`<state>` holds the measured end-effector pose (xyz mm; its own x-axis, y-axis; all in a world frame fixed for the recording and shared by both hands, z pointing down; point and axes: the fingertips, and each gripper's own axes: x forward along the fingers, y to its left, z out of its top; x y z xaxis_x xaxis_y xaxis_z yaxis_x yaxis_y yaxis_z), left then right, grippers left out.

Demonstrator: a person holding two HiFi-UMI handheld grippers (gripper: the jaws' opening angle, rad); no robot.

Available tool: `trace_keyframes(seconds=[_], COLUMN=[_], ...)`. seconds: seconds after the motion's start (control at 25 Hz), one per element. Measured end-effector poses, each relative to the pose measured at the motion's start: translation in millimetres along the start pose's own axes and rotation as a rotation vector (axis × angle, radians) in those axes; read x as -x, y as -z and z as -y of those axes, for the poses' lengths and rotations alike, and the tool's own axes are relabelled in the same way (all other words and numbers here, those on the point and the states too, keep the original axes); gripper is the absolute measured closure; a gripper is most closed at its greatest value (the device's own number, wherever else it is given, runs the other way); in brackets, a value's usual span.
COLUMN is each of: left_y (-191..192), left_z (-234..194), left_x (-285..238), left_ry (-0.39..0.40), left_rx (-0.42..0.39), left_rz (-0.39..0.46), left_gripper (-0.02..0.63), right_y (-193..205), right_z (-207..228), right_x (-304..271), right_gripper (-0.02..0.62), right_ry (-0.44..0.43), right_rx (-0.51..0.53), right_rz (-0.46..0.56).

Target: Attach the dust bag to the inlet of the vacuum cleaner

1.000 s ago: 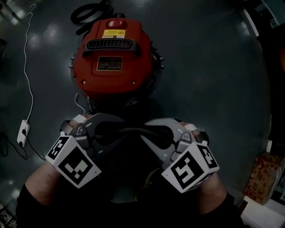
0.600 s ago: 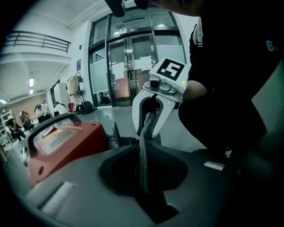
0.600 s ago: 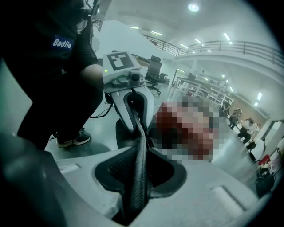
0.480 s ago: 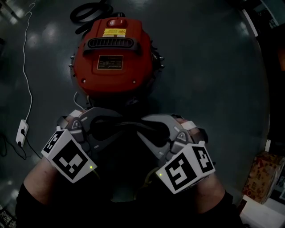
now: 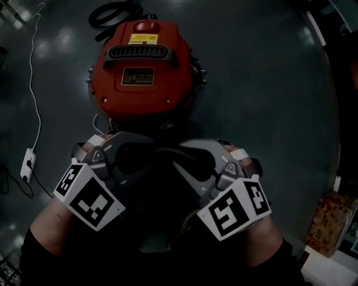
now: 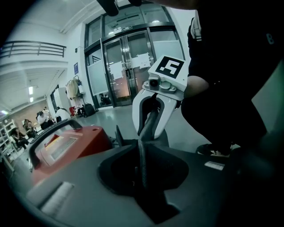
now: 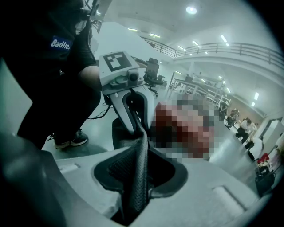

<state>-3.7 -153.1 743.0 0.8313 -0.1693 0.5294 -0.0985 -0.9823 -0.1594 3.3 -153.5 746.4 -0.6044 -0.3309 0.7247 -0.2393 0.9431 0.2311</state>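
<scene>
A red vacuum cleaner [image 5: 142, 72] stands on the dark floor [image 5: 251, 111], black handle [image 5: 139, 53] and yellow label [image 5: 144, 39] facing up, w/ a person on its near side holding a tool in each hand. The L tongs [image 5: 152, 157] and R tongs [image 5: 184, 157] meet tip to tip just beside the cleaner's near edge, marker cubes toward the person. Btwn them runs the dust bag [image 6: 143, 133], seen edge-on as a thin, dark, mesh-textured strip stretched from one tool to the other. L tongs: narrow, pinched on the strip. R tongs: narrow too but opening, the strip btwn the pads and touching them. Whether the bag meets the cleaner's inlet cannot be told, as that spot lies in shadow. Beyond the cleaner lies a coiled black hose [image 5: 114, 14]. To the cleaner's left a white cable [image 5: 34, 84] trails over the floor to a white socket block [image 5: 28, 163]. Well apart on the cleaner's right sits a cardboard box [image 5: 330, 223].
</scene>
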Motion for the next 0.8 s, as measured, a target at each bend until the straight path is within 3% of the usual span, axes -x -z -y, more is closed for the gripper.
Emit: trace_keyframes(seconds=[0.32, 0.44, 0.56, 0.8], left_y=[4, 5, 3, -10], left_z=[-2, -7, -15, -10], left_x=[-6, -6, -2, 2], left_ry=[-0.016, -0.053, -0.087, -0.074], left_rx=[0.055, 0.077, 0.083, 0.098], left_rz=[-0.011, -0.003, 0.007, 0.039], left_gripper=[0.507, 0.447, 0.362, 0.314], right_y=[3, 5, 5, 12], right_z=[6, 12, 12, 6], right_x=[-1, 1, 3, 14], right_gripper=[0.483, 0.426, 0.411, 0.337], right_ry=[-0.009, 0.002, -0.006, -0.025], right_rx=[-0.054, -0.097, -0.118, -0.122], right_rz=[0.024, 0.057, 0.095, 0.081])
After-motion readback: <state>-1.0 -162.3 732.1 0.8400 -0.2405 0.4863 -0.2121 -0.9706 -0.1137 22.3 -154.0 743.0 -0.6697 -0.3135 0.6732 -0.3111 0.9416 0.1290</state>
